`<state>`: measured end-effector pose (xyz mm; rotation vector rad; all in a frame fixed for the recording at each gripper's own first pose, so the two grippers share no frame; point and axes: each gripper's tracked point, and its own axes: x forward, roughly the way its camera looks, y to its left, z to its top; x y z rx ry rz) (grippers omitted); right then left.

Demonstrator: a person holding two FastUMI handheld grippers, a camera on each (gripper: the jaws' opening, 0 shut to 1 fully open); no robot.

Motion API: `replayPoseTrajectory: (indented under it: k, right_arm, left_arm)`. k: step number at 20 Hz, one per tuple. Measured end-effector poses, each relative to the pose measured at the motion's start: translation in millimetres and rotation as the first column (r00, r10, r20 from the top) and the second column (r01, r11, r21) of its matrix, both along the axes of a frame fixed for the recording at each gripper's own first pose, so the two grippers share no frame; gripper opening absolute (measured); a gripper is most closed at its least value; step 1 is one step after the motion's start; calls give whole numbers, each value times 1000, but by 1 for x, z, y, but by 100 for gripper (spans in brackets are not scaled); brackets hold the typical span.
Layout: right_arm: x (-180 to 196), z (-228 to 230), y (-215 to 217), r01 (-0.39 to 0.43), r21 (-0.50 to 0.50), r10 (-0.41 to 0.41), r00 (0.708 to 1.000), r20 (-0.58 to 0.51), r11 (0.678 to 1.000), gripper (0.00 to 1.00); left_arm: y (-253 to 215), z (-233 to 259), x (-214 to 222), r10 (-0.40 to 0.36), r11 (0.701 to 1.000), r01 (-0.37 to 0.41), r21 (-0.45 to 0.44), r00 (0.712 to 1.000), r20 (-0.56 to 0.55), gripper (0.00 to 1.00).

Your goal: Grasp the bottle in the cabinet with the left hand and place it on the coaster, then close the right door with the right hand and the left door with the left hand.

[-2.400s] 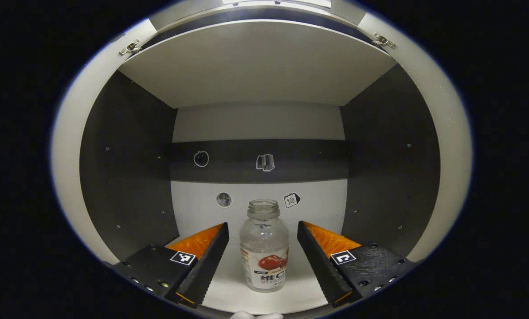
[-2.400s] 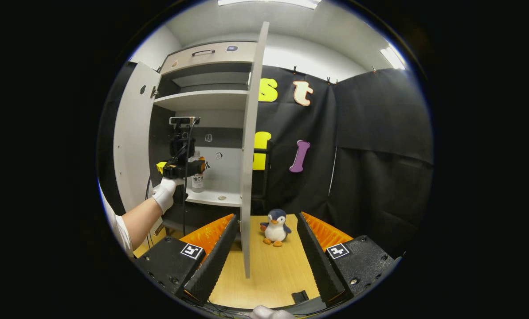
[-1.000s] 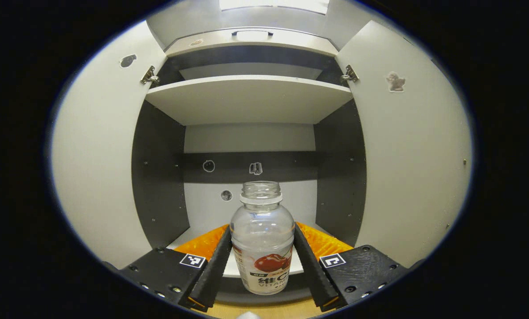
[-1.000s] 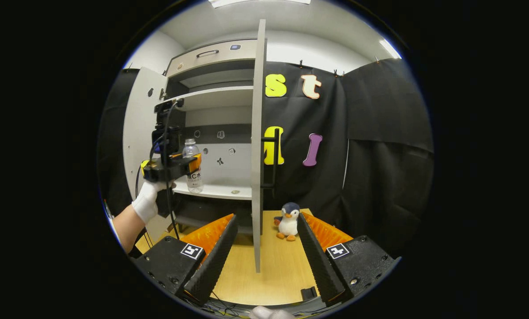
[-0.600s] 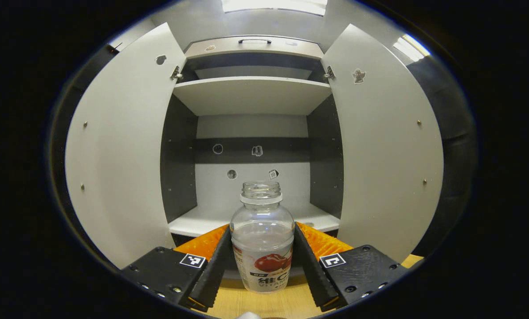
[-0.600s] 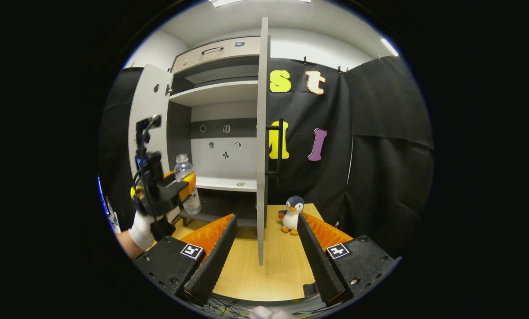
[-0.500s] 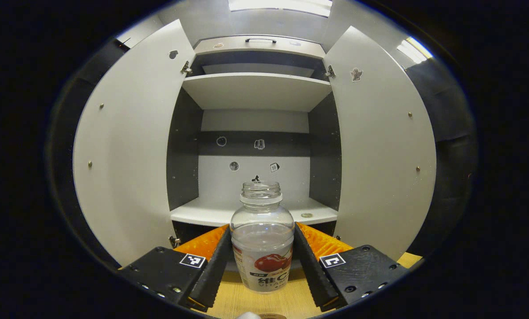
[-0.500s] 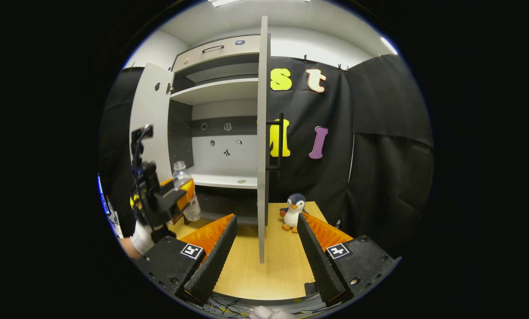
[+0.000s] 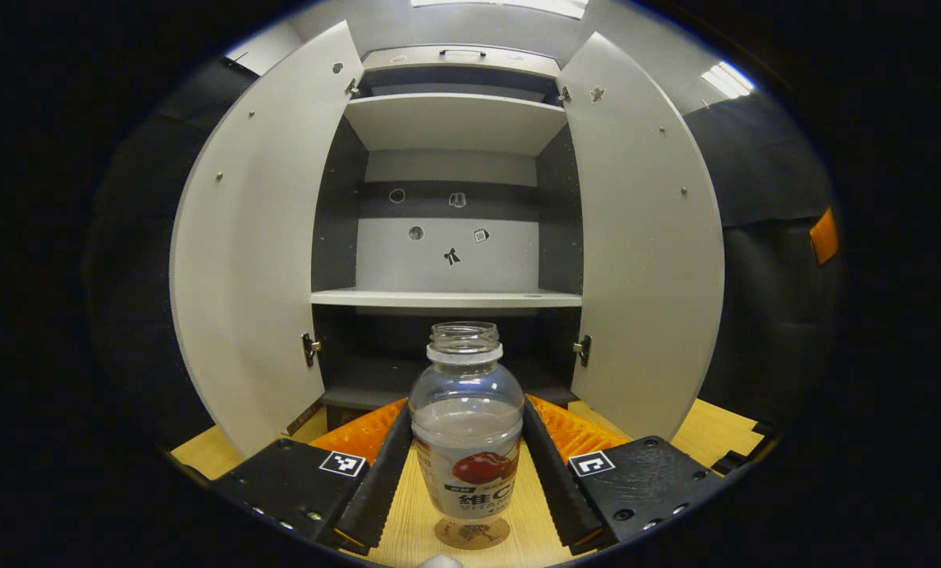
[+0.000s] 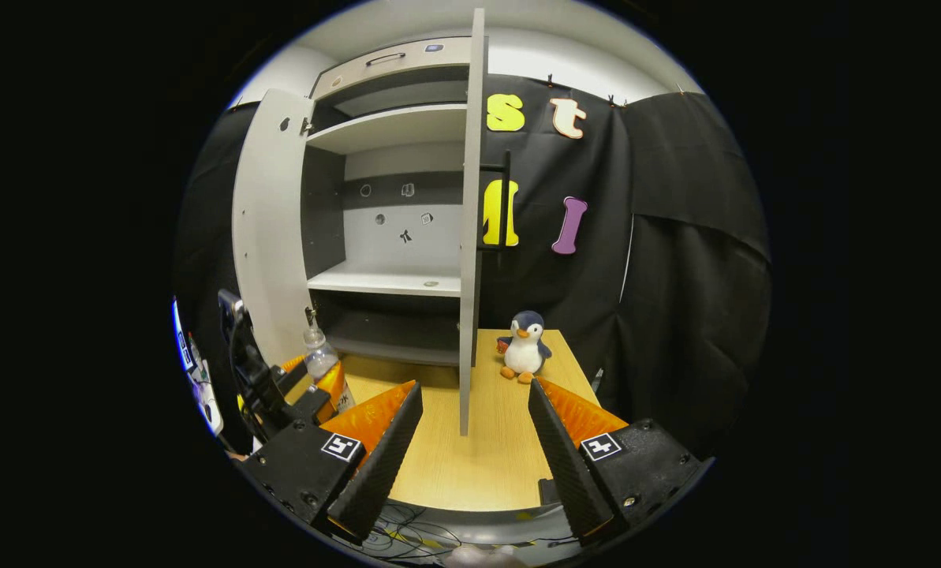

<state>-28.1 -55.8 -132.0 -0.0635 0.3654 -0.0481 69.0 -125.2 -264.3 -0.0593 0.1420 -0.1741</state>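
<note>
A clear uncapped bottle (image 9: 467,418) with a red-and-white label stands upright between the fingers of my left gripper (image 9: 467,409), which is shut on it. Right under its base lies a round cork coaster (image 9: 472,533) on the wooden table (image 9: 407,521); I cannot tell whether the bottle touches it. The cabinet (image 9: 454,126) stands ahead with its left door (image 9: 249,260) and right door (image 9: 644,252) both open. In the right gripper view my right gripper (image 10: 475,388) is open and holds nothing, in front of the right door's edge (image 10: 468,237). The left gripper (image 10: 312,390) with the bottle (image 10: 319,359) shows low at the left.
A plush penguin (image 10: 525,347) stands on the table (image 10: 502,457) right of the right door. A black bar handle (image 10: 505,201) sits on that door's outer face. The lower shelf (image 10: 383,280) carries one small round thing. Cables lie at the table's near edge.
My left gripper closed on the bottle on the shelf, drew it out of the cabinet and lowered it over the coaster. The right gripper stayed open and shifted only slightly.
</note>
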Motion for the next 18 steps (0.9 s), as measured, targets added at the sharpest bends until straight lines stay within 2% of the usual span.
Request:
replayPoseTrajectory:
  k: [1, 7, 8, 9, 11, 15, 18]
  right_arm:
    - [-1, -1, 0, -4, -9, 4, 1000, -6, 1000, 83]
    - [0, -12, 3, -22, -55, 20, 998, -52, 998, 83]
    - [0, -14, 4, -25, -58, 21, 998, -60, 998, 83]
    - [0, -16, 4, -24, -58, 20, 997, -69, 998, 83]
    - [2, -19, 7, -28, -58, 23, 996, -81, 998, 83]
    - [3, -23, 12, -43, -78, 35, 994, -101, 996, 84]
    - [2, -26, 17, -53, -86, 43, 993, -113, 995, 84]
  left_arm:
    - [-1, -9, -3, 0, 1000, 0, 11, 1000, -6, 78]
    - [-8, -50, -6, -25, 999, 25, 21, 1000, -4, 78]
    - [-8, -57, -5, -22, 999, 22, 26, 1000, -7, 82]
    - [-9, -66, -4, -25, 999, 26, 26, 1000, -13, 78]
    - [-12, -85, -4, -40, 999, 41, 23, 998, -51, 78]
    - [-11, -100, -2, -51, 998, 52, 31, 998, -30, 78]
    - [-12, -107, -4, -65, 998, 65, -1, 998, -26, 78]
